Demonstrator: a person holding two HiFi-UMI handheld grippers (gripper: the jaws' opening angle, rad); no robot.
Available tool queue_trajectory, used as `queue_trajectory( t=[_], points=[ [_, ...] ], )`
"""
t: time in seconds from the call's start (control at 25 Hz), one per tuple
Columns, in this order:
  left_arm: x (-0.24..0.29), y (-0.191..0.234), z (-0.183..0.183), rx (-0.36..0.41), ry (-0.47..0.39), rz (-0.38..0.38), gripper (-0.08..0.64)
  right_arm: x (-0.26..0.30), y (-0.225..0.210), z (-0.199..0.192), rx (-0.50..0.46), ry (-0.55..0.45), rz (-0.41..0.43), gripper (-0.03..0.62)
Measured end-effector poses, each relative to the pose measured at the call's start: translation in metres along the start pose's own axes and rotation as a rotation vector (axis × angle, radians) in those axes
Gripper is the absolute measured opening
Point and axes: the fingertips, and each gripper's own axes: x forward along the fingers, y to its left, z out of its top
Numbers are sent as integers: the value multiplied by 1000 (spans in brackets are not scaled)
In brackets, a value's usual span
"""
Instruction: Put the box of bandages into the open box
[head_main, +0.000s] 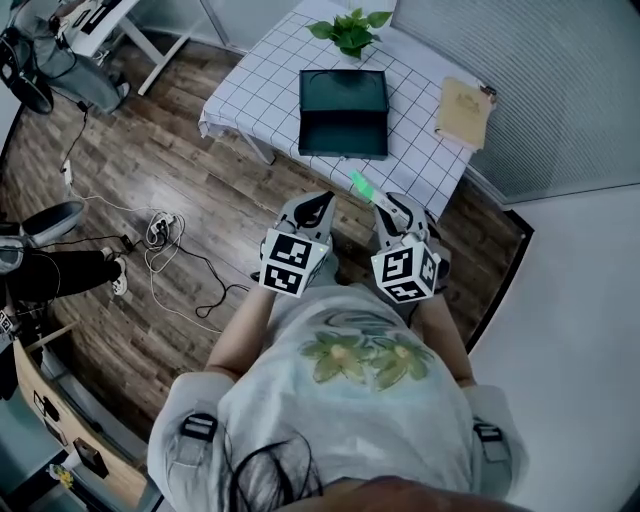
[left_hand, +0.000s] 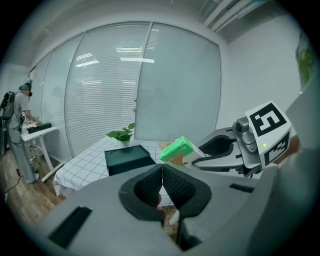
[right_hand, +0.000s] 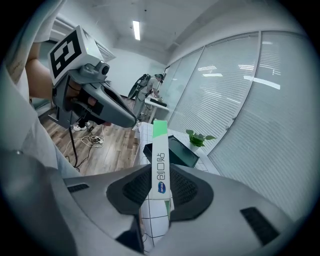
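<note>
1 end only of bandage box (head_main: 362, 184) shows past right gripper (head_main: 384, 206).

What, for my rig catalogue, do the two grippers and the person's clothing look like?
Both the left gripper and right gripper have light grey moulded shells with dark textured fingers. Each carries a white cube printed with black square markers. The person wears a pale short-sleeved T-shirt with a green flower print.

Box of bandages (head_main: 361, 184) a small green blur
</note>
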Motion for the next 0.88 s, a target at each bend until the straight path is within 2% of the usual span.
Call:
queue_trajectory(
  t=[0.52, 0.88],
  points=[
    [36, 58, 12, -13, 18, 7, 8, 56, -29, 22, -7, 13, 8, 94],
    [56, 104, 26, 18, 19, 2, 8, 93, -47, 42, 19, 11, 8, 94]
  ],
)
